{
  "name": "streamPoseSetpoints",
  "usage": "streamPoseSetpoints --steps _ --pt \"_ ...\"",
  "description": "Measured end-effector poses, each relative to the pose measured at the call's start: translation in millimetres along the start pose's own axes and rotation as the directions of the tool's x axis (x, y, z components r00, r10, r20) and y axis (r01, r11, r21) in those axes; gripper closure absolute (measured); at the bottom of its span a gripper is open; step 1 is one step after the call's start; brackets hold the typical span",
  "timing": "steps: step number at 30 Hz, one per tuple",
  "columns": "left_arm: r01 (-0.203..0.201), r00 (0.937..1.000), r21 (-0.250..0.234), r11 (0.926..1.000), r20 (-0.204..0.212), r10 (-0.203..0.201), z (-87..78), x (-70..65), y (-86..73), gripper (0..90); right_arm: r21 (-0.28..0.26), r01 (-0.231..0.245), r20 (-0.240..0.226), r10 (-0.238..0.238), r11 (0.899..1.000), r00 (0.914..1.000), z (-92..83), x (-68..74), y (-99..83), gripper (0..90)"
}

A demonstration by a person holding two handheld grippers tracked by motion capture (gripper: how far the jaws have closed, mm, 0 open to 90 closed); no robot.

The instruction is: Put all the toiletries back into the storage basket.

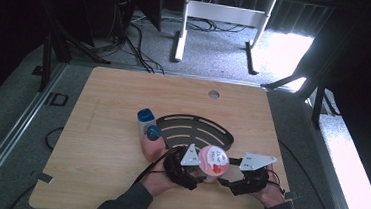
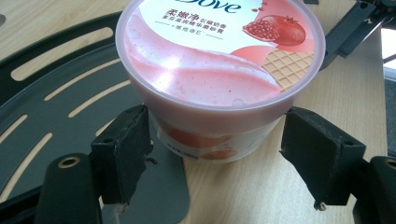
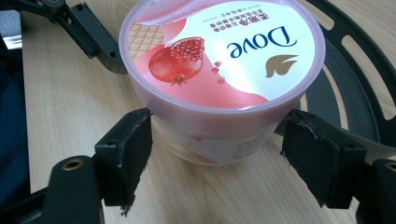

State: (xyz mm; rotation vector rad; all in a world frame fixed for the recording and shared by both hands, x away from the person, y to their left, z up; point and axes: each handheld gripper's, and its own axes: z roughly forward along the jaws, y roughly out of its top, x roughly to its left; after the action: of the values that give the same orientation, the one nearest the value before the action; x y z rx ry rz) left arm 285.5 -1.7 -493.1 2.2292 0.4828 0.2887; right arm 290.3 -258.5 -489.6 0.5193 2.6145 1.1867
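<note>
A pink Dove tub (image 1: 213, 160) with a pomegranate on its lid sits between both grippers near the table's front edge. My left gripper (image 1: 201, 174) holds it from the left, my right gripper (image 1: 224, 181) from the right. In the left gripper view the tub (image 2: 219, 70) fills the space between the jaws, and both pads (image 2: 123, 154) press on its wall under the lid rim. The right gripper view has the tub (image 3: 219, 60) clamped the same way between its pads (image 3: 126, 154). I cannot tell whether the tub's base touches the table.
A black slotted tray (image 1: 192, 122) lies just behind the tub. At the tray's left stand a white bottle with a blue cap (image 1: 145, 119) and a pink bottle with a blue cap (image 1: 152, 144). The wooden table (image 1: 113, 104) has a cable hole (image 1: 214, 93) at the back.
</note>
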Motion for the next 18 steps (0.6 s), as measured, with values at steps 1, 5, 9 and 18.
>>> streamPoseSetpoints --steps 1,5,9,18 --pt "0.004 1.0000 -0.001 1.0000 0.000 -0.004 0.5 0.4 0.4 24.6 0.000 -0.002 0.001 0.002 1.000 1.0000 0.2 -0.7 0.4 24.1" --pt "0.008 0.9999 0.003 1.0000 0.006 -0.008 2.3 2.8 0.6 24.6 0.006 -0.003 -0.001 0.003 1.000 1.0000 0.9 -3.3 0.8 24.0" --pt "0.018 0.9998 0.001 0.9998 0.012 -0.018 3.3 5.2 1.7 24.6 0.006 -0.005 -0.002 0.005 1.000 1.0000 1.2 -5.4 1.4 23.8" --pt "0.041 0.9989 -0.011 0.9991 0.024 -0.041 4.9 11.6 4.4 24.6 0.010 0.001 0.005 -0.001 1.000 1.0000 -0.4 -10.9 6.5 23.5"
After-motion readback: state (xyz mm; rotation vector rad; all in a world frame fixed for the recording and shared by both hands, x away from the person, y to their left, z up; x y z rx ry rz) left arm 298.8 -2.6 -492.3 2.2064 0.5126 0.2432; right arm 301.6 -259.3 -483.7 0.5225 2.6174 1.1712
